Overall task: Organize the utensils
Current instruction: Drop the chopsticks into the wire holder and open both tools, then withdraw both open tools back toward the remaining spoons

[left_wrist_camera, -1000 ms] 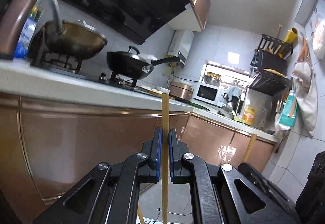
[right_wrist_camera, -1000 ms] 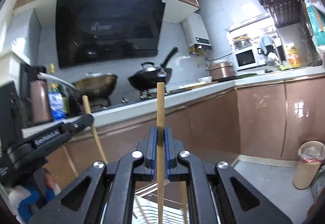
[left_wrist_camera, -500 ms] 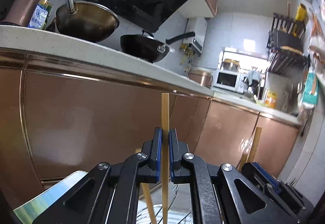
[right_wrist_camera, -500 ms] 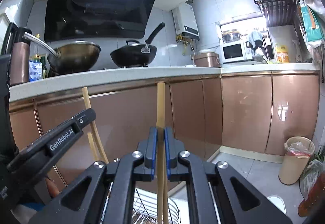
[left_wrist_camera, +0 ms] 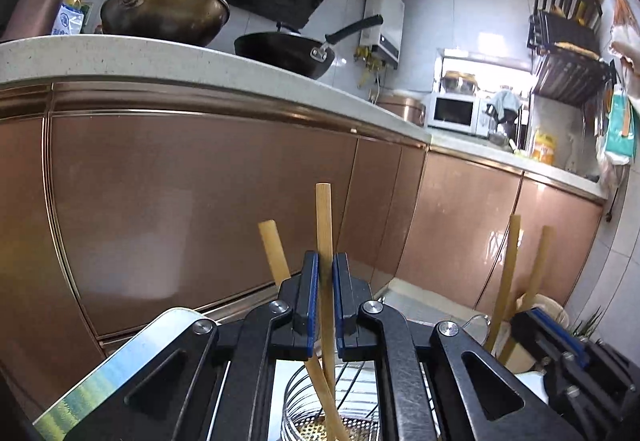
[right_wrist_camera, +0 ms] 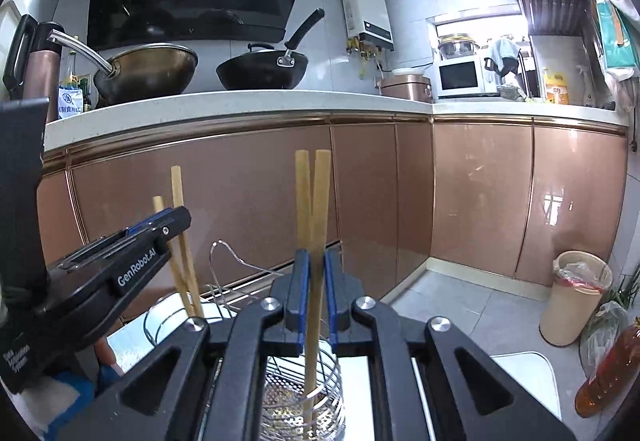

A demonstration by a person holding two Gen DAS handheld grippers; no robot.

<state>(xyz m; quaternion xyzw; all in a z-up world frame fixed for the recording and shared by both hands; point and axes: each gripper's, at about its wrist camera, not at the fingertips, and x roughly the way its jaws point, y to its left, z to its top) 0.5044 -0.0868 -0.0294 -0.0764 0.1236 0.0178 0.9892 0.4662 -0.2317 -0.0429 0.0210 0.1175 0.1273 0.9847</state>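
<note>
Bamboo chopstick (left_wrist_camera: 323, 225) pinched in left claw (left_wrist_camera: 325, 305) – right claw (right_wrist_camera: 316, 297) pinches another – both inside wire holder (right_wrist_camera: 320, 401) rim.

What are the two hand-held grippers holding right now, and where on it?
Each is shut on one chopstick: left hand-held gripper on chopstick, right hand-held gripper on chopstick, both gripped mid-shaft.

Tan chopstick (left_wrist_camera: 324, 225), copper cabinets (left_wrist_camera: 192, 193)

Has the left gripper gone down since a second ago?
Yes. The left gripper has sunk: the countertop now sits high above it, and the wire holder shows below.
</note>
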